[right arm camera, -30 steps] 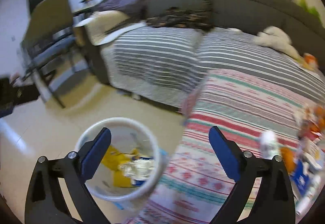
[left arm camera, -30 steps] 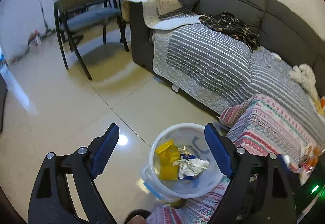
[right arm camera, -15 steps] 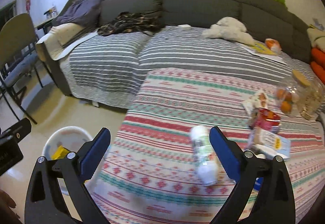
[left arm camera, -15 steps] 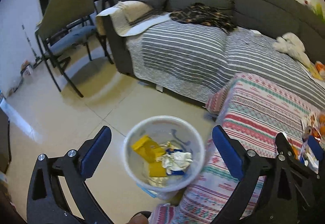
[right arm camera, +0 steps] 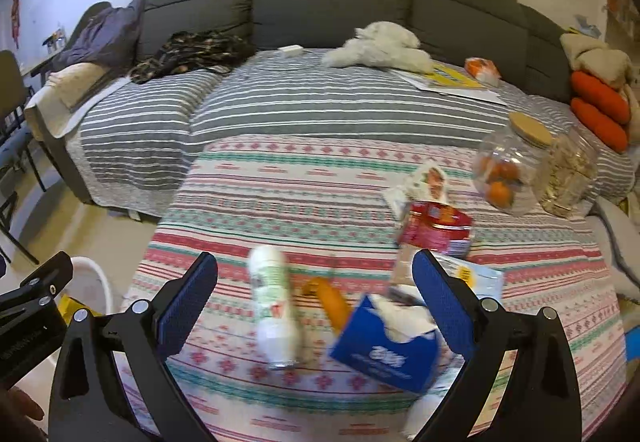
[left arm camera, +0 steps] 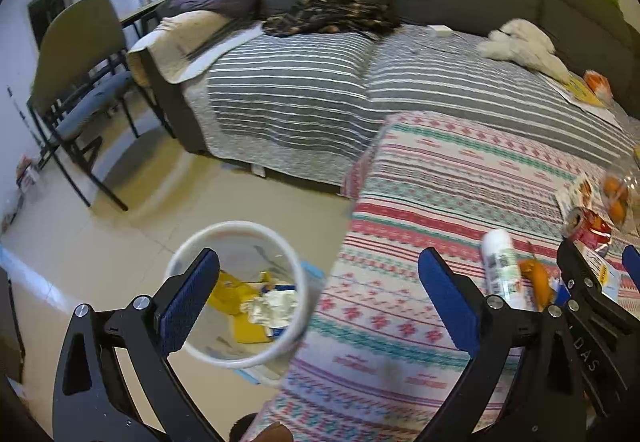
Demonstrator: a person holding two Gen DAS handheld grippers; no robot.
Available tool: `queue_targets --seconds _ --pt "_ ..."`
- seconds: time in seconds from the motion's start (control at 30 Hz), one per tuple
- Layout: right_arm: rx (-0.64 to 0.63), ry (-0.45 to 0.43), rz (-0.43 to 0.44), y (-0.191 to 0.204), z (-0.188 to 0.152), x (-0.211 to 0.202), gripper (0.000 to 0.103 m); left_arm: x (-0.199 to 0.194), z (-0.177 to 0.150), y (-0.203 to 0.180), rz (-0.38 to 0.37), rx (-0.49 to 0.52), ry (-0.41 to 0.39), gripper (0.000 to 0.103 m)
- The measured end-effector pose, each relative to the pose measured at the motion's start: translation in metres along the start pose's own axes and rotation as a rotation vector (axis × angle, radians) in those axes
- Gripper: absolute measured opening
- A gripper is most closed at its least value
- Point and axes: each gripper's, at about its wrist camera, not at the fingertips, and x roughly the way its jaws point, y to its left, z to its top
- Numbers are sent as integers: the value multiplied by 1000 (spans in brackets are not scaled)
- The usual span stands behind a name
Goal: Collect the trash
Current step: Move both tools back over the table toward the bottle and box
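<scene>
The left gripper (left arm camera: 318, 292) hangs with its blue-padded jaws spread wide, holding nothing. Behind its left finger a round white plastic bin (left arm camera: 236, 360) stands on the glossy tiled floor (left arm camera: 120, 226) — yellow wrappers and crumpled paper inside — just beside the patterned red-and-green cloth (left arm camera: 440, 201), where a white bottle (left arm camera: 500, 268) lies.

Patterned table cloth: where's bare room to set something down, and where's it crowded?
Free: the patterned cloth from its far edge by the striped sofa cover down to the white bottle, plus the strip left of that bottle. Crowded: near right, around the blue tissue box, red can and clear jar.
</scene>
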Motion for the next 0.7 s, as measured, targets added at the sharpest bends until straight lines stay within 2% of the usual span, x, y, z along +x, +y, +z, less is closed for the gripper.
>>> queue_targets --seconds 0.23,0.37,0.43,0.5,0.6,0.7 --pt "21 46 -70 -54 -3 10 95 17 0 -39 -83 15 67 95" --pt "28 122 -86 -87 -12 27 95 33 -4 -62 -105 35 121 95" --pt "30 180 -56 -99 -16 35 95 40 -5 -71 -125 33 147 95" --pt "9 202 -17 -108 -18 37 95 51 -6 -83 -179 16 190 95" --pt "-68 243 89 -113 -22 39 95 65 -9 -98 -252 -14 258 94" --pt "-132 243 182 -117 -26 39 95 80 -14 -121 -281 3 303 87"
